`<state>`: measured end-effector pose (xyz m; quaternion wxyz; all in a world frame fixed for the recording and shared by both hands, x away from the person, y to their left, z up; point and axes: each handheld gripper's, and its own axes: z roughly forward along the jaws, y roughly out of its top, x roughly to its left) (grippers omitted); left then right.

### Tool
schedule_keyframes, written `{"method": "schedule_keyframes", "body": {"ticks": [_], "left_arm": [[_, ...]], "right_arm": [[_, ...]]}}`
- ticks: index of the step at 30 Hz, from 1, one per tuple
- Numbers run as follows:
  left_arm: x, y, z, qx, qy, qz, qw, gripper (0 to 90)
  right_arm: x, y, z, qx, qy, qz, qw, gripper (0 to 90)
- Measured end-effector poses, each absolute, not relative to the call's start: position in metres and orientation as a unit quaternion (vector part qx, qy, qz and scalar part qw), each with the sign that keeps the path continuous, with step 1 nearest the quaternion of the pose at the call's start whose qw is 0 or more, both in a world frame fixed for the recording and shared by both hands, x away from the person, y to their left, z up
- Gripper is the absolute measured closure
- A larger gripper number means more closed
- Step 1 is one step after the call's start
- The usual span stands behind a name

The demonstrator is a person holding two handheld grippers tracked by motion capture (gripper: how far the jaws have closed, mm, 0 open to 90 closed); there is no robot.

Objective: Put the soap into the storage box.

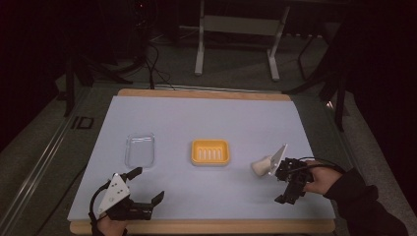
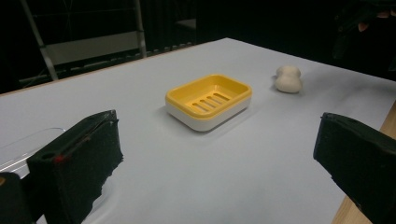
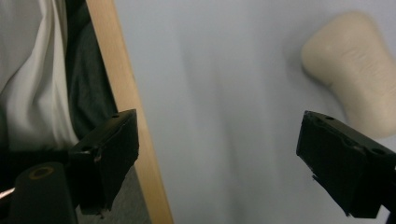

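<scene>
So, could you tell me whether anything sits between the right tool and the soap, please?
Nothing visible does. The right tool is open beside the soap, with bare mat between them. The yellow dish sits farther left, away from that gap.

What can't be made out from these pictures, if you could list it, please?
- Soap bar: in the high view the right gripper covers its near end; in the right gripper view the frame edge and a jaw cut it off.
- Clear lid: in the left gripper view a jaw and the frame edge hide most of it.
- Soap dish: its underside is hidden.
</scene>
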<state>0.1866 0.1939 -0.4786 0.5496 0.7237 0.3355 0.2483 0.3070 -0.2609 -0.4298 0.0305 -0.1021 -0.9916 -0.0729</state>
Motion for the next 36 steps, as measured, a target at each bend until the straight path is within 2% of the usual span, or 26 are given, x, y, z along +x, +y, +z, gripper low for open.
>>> {"method": "schedule_keyframes", "body": {"ticks": [15, 19, 36], "left_arm": [[0.187, 0.193, -0.479, 0.725, 0.335, 0.248, 0.548, 1.1], [0.187, 0.193, -0.479, 0.725, 0.335, 0.248, 0.548, 1.1], [0.187, 0.193, -0.479, 0.726, 0.335, 0.248, 0.547, 1.1]], "right_arm": [[0.317, -0.257, -0.437, -0.106, -0.993, 0.004, 0.047, 13.3], [0.312, -0.253, -0.442, -0.078, -0.996, 0.032, 0.037, 14.0], [0.326, -0.251, -0.433, -0.01, -1.0, -0.022, 0.003, 18.9]]}}
